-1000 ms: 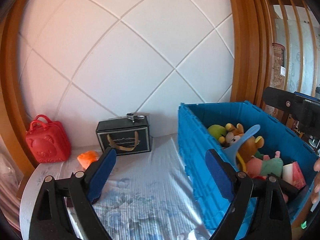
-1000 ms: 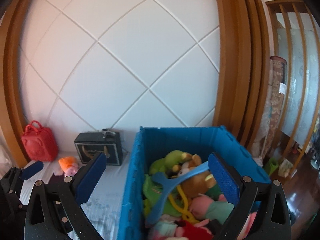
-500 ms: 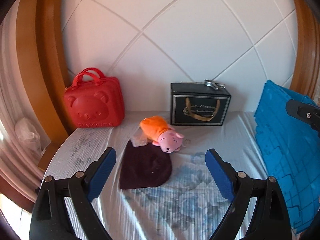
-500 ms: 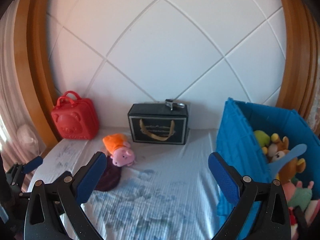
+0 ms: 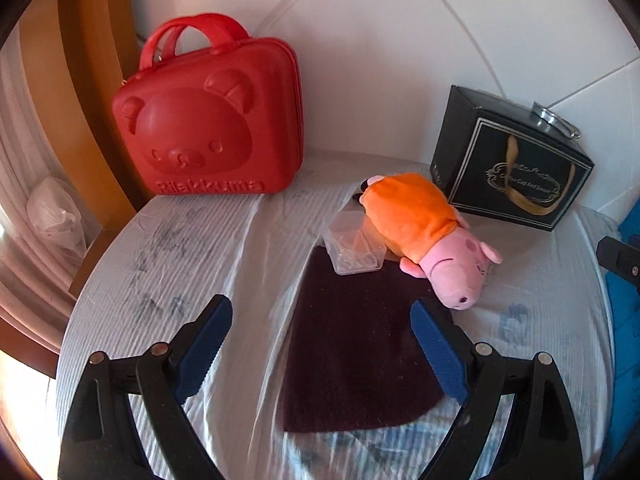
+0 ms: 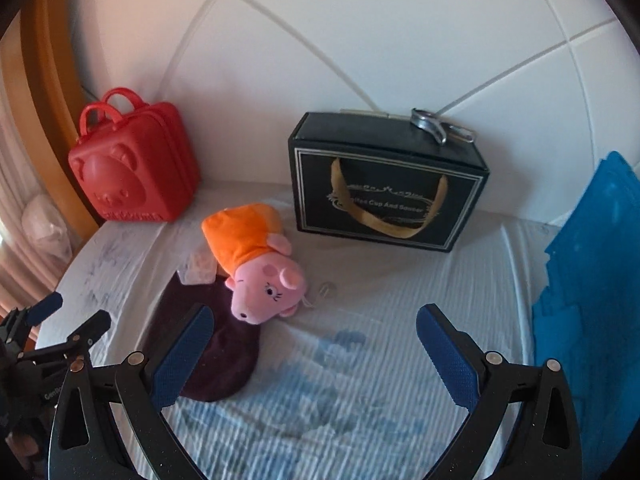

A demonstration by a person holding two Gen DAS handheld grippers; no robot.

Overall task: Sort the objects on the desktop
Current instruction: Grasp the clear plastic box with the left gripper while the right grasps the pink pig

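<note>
We hold both grippers above the desk (image 6: pixel 400 280), which is covered in a ribbed white cloth with faded blue print. Our left gripper (image 5: pixel 320 340) has its jaws spread wide and empty, poised over a dark maroon cloth (image 5: pixel 360 360) that lies flat. Our right gripper (image 6: pixel 312 344) is likewise wide open and grips nothing.

A pink pig plush (image 5: pixel 424 236) in an orange dress lies on its side, its head resting on the far edge of the maroon cloth. Just beside it, touching the cloth's far edge, sits a small clear plastic box (image 5: pixel 354 246). A red bear-faced case (image 5: pixel 208 120) stands upright against the wall at the left, and a black gift box (image 6: pixel 384 184) with a gold ribbon stands at the back, a metal clip (image 6: pixel 436 128) on its top. The blue crate (image 6: pixel 592 280) stands at the right edge.
</note>
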